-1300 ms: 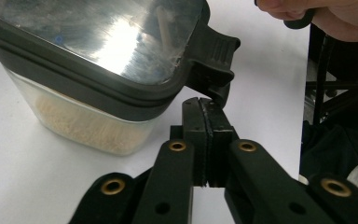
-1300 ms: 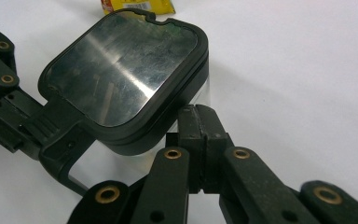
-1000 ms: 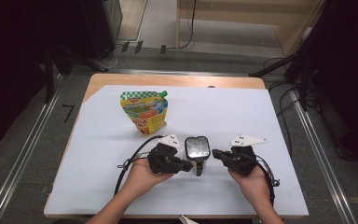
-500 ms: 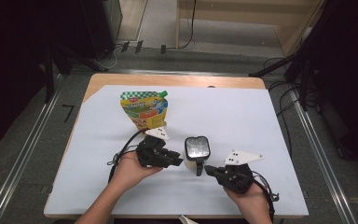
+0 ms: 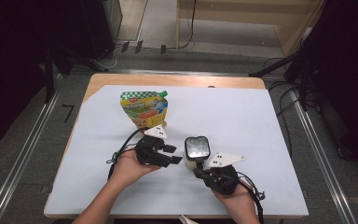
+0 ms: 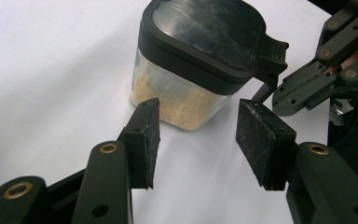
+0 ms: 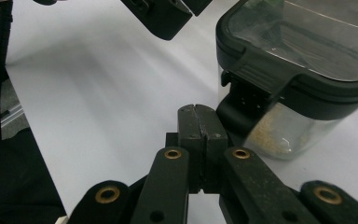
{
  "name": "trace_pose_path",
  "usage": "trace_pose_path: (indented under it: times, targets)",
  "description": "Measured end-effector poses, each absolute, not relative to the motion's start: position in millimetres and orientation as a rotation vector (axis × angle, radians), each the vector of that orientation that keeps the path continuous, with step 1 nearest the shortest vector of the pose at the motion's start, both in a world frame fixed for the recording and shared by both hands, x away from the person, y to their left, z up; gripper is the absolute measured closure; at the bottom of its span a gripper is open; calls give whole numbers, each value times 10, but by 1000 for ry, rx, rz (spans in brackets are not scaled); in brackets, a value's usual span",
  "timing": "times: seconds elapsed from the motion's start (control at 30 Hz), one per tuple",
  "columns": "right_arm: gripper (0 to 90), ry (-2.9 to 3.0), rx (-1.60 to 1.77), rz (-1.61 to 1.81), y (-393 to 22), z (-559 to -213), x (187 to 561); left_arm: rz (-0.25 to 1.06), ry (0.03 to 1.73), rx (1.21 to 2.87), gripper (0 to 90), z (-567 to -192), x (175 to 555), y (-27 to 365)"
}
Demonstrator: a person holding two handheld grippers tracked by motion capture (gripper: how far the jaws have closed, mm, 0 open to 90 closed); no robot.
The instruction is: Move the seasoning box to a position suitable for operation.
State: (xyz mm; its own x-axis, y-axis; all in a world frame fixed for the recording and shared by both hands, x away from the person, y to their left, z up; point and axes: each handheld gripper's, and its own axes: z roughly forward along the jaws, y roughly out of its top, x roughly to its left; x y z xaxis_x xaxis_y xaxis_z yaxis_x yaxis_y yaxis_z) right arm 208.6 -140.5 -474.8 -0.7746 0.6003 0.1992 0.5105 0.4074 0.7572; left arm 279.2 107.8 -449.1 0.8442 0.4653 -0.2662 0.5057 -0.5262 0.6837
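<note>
Lidded container (image 5: 197, 150): landmark, unmoved on surface (image 5: 242, 116). Left tongs (image 5: 176, 154): beside it, just opened, nothing between. Right tongs (image 5: 199, 171): pressed together, now nearer its latch than before.

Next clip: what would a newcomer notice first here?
First, the clear jar with a black lid and pale grains, standing at the middle of the white table between two hand-held claws. The left claw has just been opening, its pads apart before the jar with nothing between them; the right claw is shut, tips beside the lid's latch. Behind, a green-topped pouch stands upright.
</note>
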Motion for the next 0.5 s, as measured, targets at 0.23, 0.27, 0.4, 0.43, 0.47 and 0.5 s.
trace_pose_path:
  times: [0.23,0.27,0.4,0.43,0.47,0.5]
  targets:
    - [900,2553,996,1291,-1374,-4777,2098,-98,707,2195,500,-4506,2823,1119]
    - [900,2554,997,1292,-1377,-4779,2100,-98,707,2195,500,-4506,2823,1119]
    - [900,2554,1011,1286,-1396,-4774,2100,-93,716,2193,496,-4515,2827,1131]
    - [900,2554,1011,1284,-1405,-4773,2103,-94,716,2193,495,-4517,2828,1131]
    - [900,2556,1015,1284,-1414,-4771,2103,-93,716,2194,493,-4518,2828,1131]
    - [900,2555,1012,1280,-1424,-4770,2106,-93,716,2194,491,-4518,2828,1131]
